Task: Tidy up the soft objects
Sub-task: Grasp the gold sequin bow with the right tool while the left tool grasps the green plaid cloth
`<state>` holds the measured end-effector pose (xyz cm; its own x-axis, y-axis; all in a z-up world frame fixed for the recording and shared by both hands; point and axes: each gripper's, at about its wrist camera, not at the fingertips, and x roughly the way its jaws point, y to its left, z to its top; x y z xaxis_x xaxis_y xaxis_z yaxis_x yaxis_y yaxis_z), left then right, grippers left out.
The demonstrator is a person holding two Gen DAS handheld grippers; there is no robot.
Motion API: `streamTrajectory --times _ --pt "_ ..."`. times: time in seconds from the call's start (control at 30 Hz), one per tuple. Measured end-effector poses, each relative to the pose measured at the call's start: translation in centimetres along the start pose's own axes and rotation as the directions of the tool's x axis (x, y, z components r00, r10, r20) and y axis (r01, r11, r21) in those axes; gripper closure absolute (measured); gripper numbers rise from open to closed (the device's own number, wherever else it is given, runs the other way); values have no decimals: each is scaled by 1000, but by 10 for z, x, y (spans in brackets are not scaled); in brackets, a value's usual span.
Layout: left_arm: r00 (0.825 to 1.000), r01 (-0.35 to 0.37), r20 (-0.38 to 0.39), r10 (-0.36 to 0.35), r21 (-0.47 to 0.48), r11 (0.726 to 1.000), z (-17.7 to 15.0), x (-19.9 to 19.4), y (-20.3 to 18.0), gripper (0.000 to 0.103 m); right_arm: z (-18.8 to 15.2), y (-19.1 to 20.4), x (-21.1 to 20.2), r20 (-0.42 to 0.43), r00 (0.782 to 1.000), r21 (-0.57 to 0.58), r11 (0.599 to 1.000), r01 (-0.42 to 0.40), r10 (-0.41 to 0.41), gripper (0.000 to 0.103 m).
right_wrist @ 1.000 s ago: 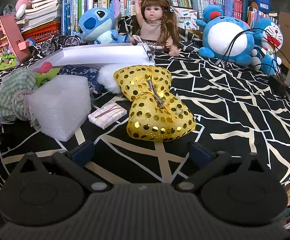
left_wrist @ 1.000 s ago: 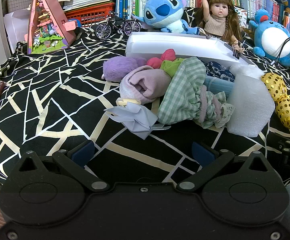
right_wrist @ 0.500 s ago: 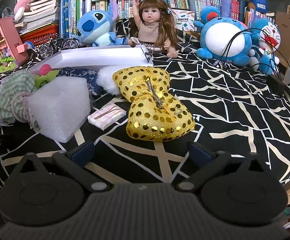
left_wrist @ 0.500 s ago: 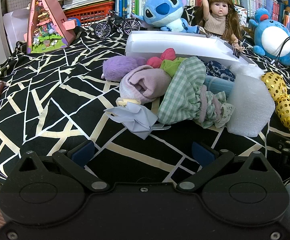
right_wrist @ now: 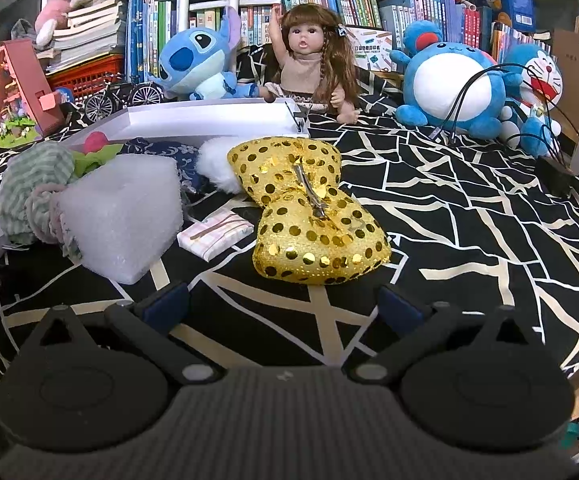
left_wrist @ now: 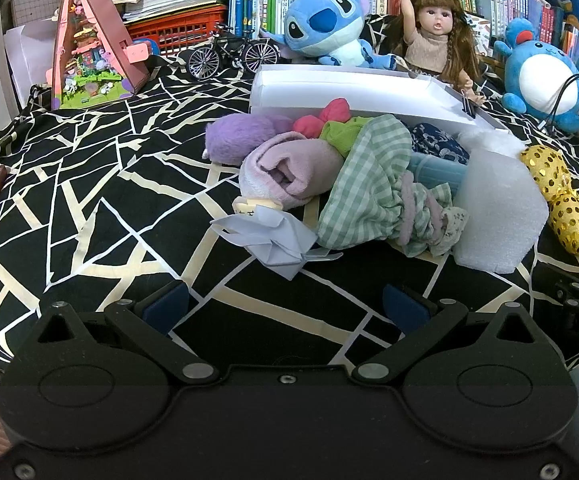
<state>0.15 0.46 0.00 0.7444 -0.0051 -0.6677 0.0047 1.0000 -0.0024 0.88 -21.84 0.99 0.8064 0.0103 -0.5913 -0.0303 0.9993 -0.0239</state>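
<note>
We hold the left gripper (left_wrist: pixel 285 306) and the right gripper (right_wrist: pixel 283 304) spread wide and empty above the patterned cloth (left_wrist: pixel 89 208). The pile of soft things (left_wrist: pixel 353 184) lies before the white box (left_wrist: pixel 349 92), the gold bow (right_wrist: pixel 309 208) beside it.

right gripper (right_wrist: pixel 283 300) eased slightly forward, gold bow (right_wrist: pixel 309 216) nearer

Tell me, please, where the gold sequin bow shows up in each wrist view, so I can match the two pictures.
Left wrist: gold bow at the far right edge, right of the white foam block.
Right wrist: gold bow at the centre, just beyond the open right gripper.
Shared landmark: the doll sitting behind the white tray.
</note>
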Motion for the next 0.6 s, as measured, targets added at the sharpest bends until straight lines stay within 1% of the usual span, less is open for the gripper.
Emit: streamTrajectory --times 0.1,0.2,0.27,0.33,0.37,0.43,0.57,0.6 --pt "1000 1 0 -1 -1 1000 0 0 0 0 -1 0 0 3 1000 0 1000 -1 1 0" --pt "1000 -3 -2 3 9 1000 0 -1 -1 0 -4 -1 -2 25 1000 -1 1000 -15 15 0" --pt "1000 -7 -5 7 7 1000 1 -3 -1 0 -5 -5 -7 38 998 7 999 -41 41 0" --pt "1000 -4 4 4 -2 1000 3 -8 1 1 -5 -10 -14 60 994 32 995 -96 94 0" --pt "1000 0 21 0 -4 1000 4 -11 2 1 -4 -13 -18 77 990 42 992 -121 117 0" --pt "998 7 65 -7 -7 1000 8 -19 3 1 -1 -16 -26 117 985 28 991 -134 130 0" --pt "987 24 162 -21 -16 1000 14 -32 7 1 7 -15 -35 190 978 -54 995 -80 89 0" --pt "985 28 174 -24 -19 999 16 -35 8 4 10 -15 -35 199 977 -66 995 -72 84 0"
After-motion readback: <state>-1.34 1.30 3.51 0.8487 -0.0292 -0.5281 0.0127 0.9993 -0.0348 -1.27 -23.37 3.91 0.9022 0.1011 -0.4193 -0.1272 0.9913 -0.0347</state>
